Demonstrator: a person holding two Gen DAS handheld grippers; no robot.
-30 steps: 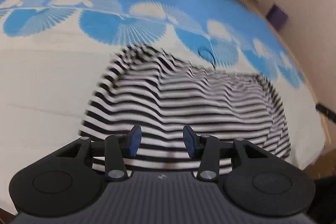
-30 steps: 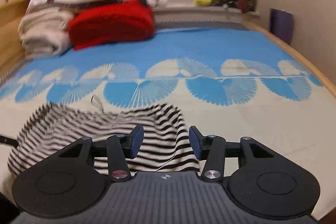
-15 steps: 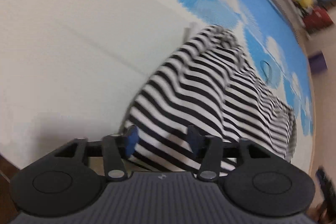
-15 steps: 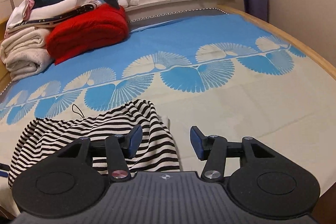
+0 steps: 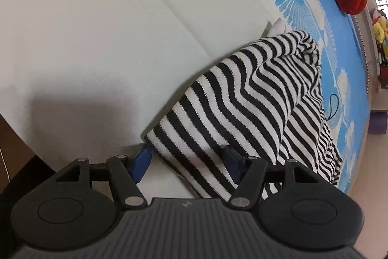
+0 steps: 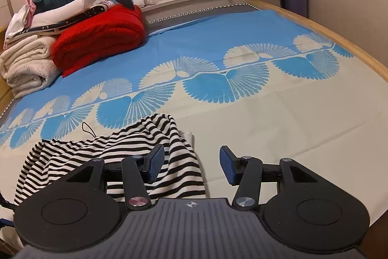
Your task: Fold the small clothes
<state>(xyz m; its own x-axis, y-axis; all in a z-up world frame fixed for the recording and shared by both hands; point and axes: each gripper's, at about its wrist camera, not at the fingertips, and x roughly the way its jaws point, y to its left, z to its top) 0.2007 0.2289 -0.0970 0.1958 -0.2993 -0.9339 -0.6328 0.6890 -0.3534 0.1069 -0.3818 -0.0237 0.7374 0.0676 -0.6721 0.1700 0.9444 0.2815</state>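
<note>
Both hand-held grippers spread wide at a striped garment on the bed

The left hand-held gripper (image 5: 185,160) straddles the near corner of the black-and-white striped garment (image 5: 245,111), fingers apart, gripping nothing. The right hand-held gripper (image 6: 191,165) is likewise spread, its left finger over the garment's right edge. The garment lies rumpled at the near edge of the bed (image 6: 278,113); a folded red blanket (image 6: 99,38) sits far left.

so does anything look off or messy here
The striped top is bunched and rumpled on the bed, not flat, with a loose black loop poking out at its far edge. Both hand-held grippers, left and right, are open.
</note>
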